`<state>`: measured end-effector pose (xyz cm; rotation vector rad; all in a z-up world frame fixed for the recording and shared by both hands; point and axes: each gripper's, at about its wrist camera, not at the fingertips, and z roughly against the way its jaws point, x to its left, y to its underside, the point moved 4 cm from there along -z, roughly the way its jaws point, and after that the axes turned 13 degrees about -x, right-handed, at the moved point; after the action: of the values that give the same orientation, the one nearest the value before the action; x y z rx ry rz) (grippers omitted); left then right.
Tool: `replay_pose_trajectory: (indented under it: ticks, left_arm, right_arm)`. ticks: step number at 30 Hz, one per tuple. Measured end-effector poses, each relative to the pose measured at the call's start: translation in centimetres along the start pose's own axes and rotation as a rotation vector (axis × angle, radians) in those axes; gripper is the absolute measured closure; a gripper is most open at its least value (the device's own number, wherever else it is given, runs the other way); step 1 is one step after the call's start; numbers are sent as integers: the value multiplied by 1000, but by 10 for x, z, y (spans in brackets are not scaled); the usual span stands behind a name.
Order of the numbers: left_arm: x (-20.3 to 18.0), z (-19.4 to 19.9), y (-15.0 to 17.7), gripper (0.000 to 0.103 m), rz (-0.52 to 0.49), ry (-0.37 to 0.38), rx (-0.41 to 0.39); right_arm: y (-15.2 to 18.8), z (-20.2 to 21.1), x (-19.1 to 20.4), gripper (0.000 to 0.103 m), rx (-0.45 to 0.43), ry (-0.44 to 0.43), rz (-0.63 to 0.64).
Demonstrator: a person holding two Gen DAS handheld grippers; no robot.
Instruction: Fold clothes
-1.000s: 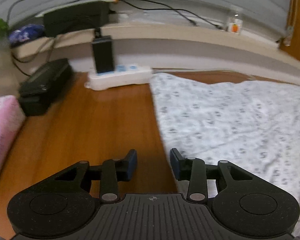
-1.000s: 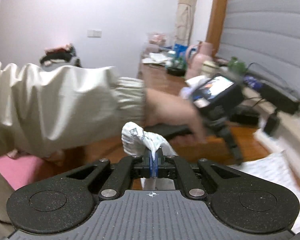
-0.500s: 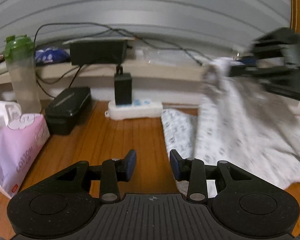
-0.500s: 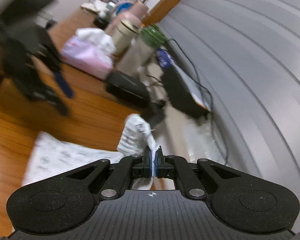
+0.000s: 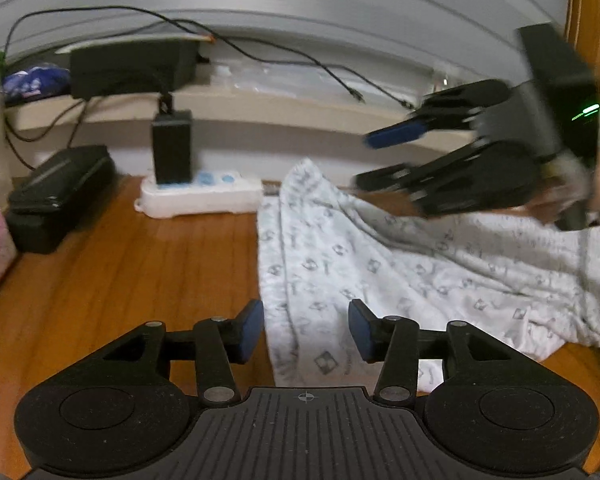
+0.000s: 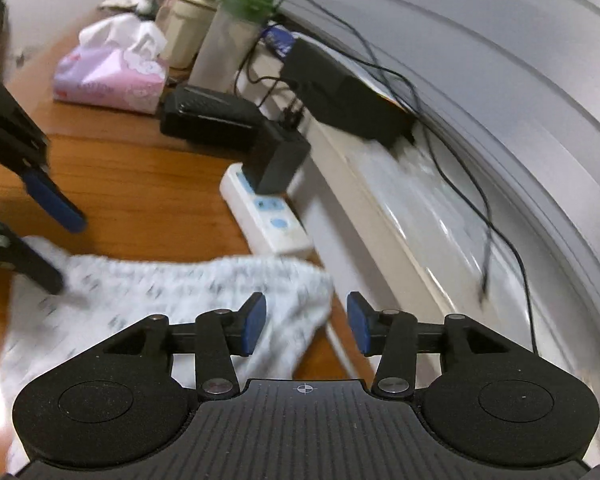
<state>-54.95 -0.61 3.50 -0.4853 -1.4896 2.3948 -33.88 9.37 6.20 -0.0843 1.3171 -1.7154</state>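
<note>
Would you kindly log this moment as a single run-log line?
right gripper: jaws just opened, nothing held | left gripper: jaws just opened wider, open over garment | garment: lying on table, fold unfinished

Left black two-finger gripper [image 5: 306, 334]: blue pads apart, jaws just been opening, nothing pinched. Right black two-finger gripper [image 6: 306, 324]: jaws just opened, pads apart, empty.

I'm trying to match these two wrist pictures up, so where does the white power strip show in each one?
Left wrist view: the white power strip lies upper left of centre, at the desk's back edge, just left of the patterned cloth.
Right wrist view: it runs diagonally through the centre, just above the cloth.
Shared landmark: the black adapter plugged into it.
</note>
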Motion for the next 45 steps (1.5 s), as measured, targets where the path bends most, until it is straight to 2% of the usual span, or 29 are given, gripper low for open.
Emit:
replay_pose_trajectory:
  ticks: [7,13,16,20,21,22,23,26,28,32,35,37,40,42,45]
  left_arm:
    - [-3,-7,11,54,-45,-39,25]
    - [-2,-12,13,52,-50,-53,30]
    - [-2,-14,13,54,-48,-59,27]
    - [-3,-15,14,60,-54,-72,21]
    - [-3,-14,14,61,-58,-76,19]
    - [-4,-14,14,62,-62,-79,18]
    - [-4,-13,14,63,-64,-82,18]
    - [-5,-10,15,71,-72,-92,17]
    - [-6,-6,16,75,-78,-106,13]
    - [-6,5,16,76,-73,-119,10]
    - [-6,14,17,76,-66,-120,15]
    - [-5,22,19,75,-65,-112,19]
    - [-4,33,18,72,-66,-106,18]
    - [-5,36,13,66,-79,-114,5]
    - [-10,29,-3,60,-97,-118,-22]
  right_arm:
    - [36,81,-18,57,35,-23,-183]
    - [84,151,-5,58,106,-25,-300]
    - [98,173,3,58,117,-28,-371]
    - [109,185,16,60,148,-16,-379]
    - [112,186,18,61,166,-8,-368]
    - [115,188,19,82,184,0,-359]
    - [118,191,16,96,193,13,-366]
    - [116,206,-4,99,178,73,-378]
    - [111,213,-22,101,166,145,-337]
    - [98,200,-51,102,150,298,-145]
    - [113,163,-65,102,191,388,-45]
    - [139,138,-68,101,275,386,-45]
    - [173,121,-64,99,312,360,-104]
    - [184,121,-64,96,307,353,-147]
    - [188,133,-69,80,272,350,-213]
